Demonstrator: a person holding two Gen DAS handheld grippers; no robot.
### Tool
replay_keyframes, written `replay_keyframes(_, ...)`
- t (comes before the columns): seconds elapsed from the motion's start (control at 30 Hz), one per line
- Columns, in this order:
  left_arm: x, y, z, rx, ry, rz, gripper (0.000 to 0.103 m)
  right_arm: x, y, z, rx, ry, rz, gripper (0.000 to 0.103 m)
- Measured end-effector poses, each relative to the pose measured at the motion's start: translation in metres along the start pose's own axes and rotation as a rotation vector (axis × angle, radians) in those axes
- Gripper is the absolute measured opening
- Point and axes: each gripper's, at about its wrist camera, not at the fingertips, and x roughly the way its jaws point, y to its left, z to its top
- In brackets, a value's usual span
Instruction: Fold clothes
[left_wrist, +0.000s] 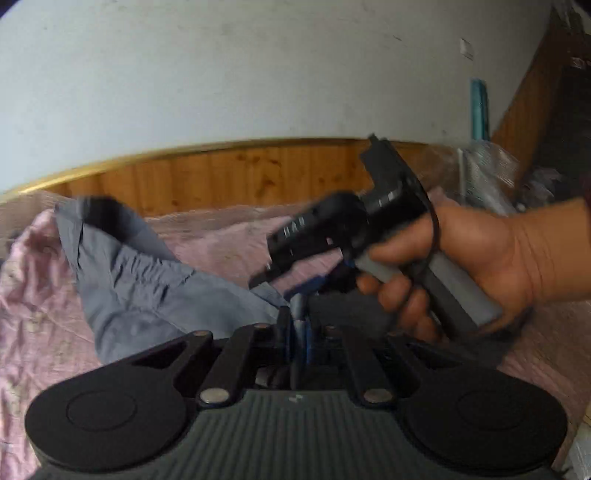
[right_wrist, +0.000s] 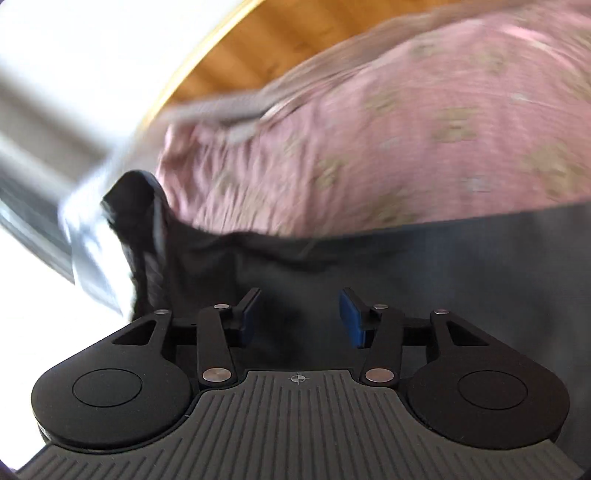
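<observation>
Grey shorts (left_wrist: 147, 284), elastic waistband gathered and showing, lie rumpled on the pink floral bedsheet (left_wrist: 33, 295). One end rises toward a dark opening at the upper left; the near end runs down to the left gripper (left_wrist: 301, 328). Not flat, no crisp crease visible; how far folding has got, cannot tell.

Left gripper: blue pads drawn close together with grey cloth at them. Reads as pinching a hem or edge of the shorts, though the contact point is partly hidden by its own linkage.

Right gripper (right_wrist: 299, 317): blue pads spread wide, nothing between them, hovering just over dark grey fabric (right_wrist: 406, 277) that fills the lower view. From the left view, the right hand (left_wrist: 476, 266) holds its handle above the shorts' near end, close to the left gripper. Right view is motion-blurred.

Risks, as judgement:
- Blur suggests fast travel; a closing grab could catch sheet along with cloth, or miss the edge.
- Grippers close together; fingers could collide.
- A single-layer pinch could slip if pulled against the bunched waistband.

Room: wood panelling (left_wrist: 240, 177) and white wall (left_wrist: 258, 74) beyond the bed's far edge; open sheet left and behind the shorts; clutter at far right.
</observation>
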Motion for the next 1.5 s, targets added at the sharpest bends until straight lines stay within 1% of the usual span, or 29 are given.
replay_keyframes(0.07,0.025,-0.019,-0.013,0.031,0.065,-0.054,0.007,-0.017,-0.033,-0.003,0.083,-0.012,-0.047,0.056)
replay_keyframes(0.1,0.033,-0.025,-0.019,0.047,0.094,-0.075,0.007,-0.023,-0.042,-0.006,0.089,-0.013,-0.079,0.056)
replay_keyframes(0.17,0.048,-0.038,-0.03,0.083,0.151,-0.115,0.007,-0.031,-0.048,-0.013,0.067,-0.009,-0.118,0.056)
replay_keyframes(0.23,0.057,-0.047,-0.039,0.114,0.197,-0.12,0.007,-0.029,-0.04,-0.02,0.014,0.008,-0.102,0.056)
replay_keyframes(0.27,0.06,-0.047,-0.044,0.114,0.217,-0.121,0.007,-0.027,-0.034,-0.024,-0.018,0.02,-0.093,0.057)
replay_keyframes(0.33,0.063,-0.046,-0.05,0.107,0.248,-0.122,0.009,-0.01,-0.017,-0.03,-0.12,0.059,-0.088,0.066)
replay_keyframes(0.4,0.062,-0.046,-0.052,0.103,0.26,-0.116,0.014,0.009,0.001,-0.036,-0.238,0.102,-0.09,0.066)
replay_keyframes(0.43,0.061,-0.045,-0.054,0.101,0.266,-0.113,0.015,0.019,0.01,-0.04,-0.303,0.127,-0.086,0.063)
replay_keyframes(0.47,0.054,-0.041,-0.051,0.091,0.264,-0.114,0.018,0.029,0.019,-0.043,-0.366,0.149,-0.085,0.062)
replay_keyframes(0.57,0.016,-0.018,-0.037,0.014,0.191,-0.11,0.02,0.051,0.031,-0.055,-0.506,0.225,-0.127,0.061)
replay_keyframes(0.67,-0.005,0.027,-0.032,-0.157,0.13,-0.033,0.032,0.056,0.021,-0.062,-0.511,0.255,-0.152,0.061)
replay_keyframes(0.73,-0.019,0.059,-0.03,-0.276,0.09,0.022,0.033,0.054,0.017,-0.066,-0.515,0.241,-0.145,0.061)
replay_keyframes(0.77,-0.013,0.068,-0.038,-0.295,0.118,0.055,0.032,0.052,0.017,-0.069,-0.523,0.238,-0.148,0.061)
replay_keyframes(0.8,-0.002,0.076,-0.048,-0.3,0.162,0.089,0.031,0.05,0.018,-0.072,-0.532,0.244,-0.157,0.061)
replay_keyframes(0.83,0.008,0.083,-0.058,-0.305,0.206,0.123,0.032,0.048,0.02,-0.075,-0.542,0.25,-0.165,0.061)
replay_keyframes(0.9,0.027,0.094,-0.08,-0.305,0.301,0.202,0.03,0.043,0.023,-0.082,-0.561,0.262,-0.183,0.06)
replay_keyframes(0.93,0.03,0.095,-0.089,-0.3,0.325,0.224,0.03,0.041,0.024,-0.089,-0.58,0.268,-0.193,0.06)
replay_keyframes(1.0,0.029,0.09,-0.1,-0.251,0.338,0.246,0.03,0.039,0.03,-0.109,-0.659,0.27,-0.233,0.06)
replay_keyframes(1.07,0.03,0.089,-0.104,-0.231,0.344,0.254,0.03,0.039,0.038,-0.127,-0.744,0.265,-0.279,0.061)
replay_keyframes(1.1,0.03,0.089,-0.106,-0.224,0.346,0.257,0.03,0.039,0.041,-0.13,-0.768,0.269,-0.294,0.061)
replay_keyframes(1.13,0.031,0.091,-0.106,-0.223,0.347,0.253,0.03,0.04,0.043,-0.128,-0.764,0.28,-0.301,0.061)
replay_keyframes(1.17,0.033,0.094,-0.106,-0.224,0.348,0.247,0.03,0.039,0.045,-0.124,-0.752,0.279,-0.306,0.057)
replay_keyframes(1.23,0.027,0.09,-0.106,-0.22,0.346,0.233,0.03,0.032,0.05,-0.113,-0.711,0.243,-0.312,0.051)
replay_keyframes(1.27,0.024,0.088,-0.105,-0.217,0.345,0.226,0.029,0.028,0.052,-0.109,-0.698,0.222,-0.312,0.05)
replay_keyframes(1.3,0.023,0.089,-0.101,-0.216,0.338,0.213,0.029,0.025,0.053,-0.107,-0.696,0.197,-0.31,0.05)
replay_keyframes(1.33,0.023,0.092,-0.094,-0.214,0.329,0.198,0.029,0.026,0.052,-0.107,-0.693,0.192,-0.316,0.05)
replay_keyframes(1.4,0.024,0.098,-0.082,-0.211,0.31,0.167,0.027,0.033,0.044,-0.111,-0.674,0.223,-0.34,0.049)
replay_keyframes(1.47,0.024,0.104,-0.069,-0.209,0.292,0.137,0.026,0.026,0.039,-0.11,-0.614,0.213,-0.344,0.048)
replay_keyframes(1.5,0.024,0.107,-0.063,-0.207,0.283,0.121,0.026,0.019,0.039,-0.109,-0.587,0.192,-0.346,0.048)
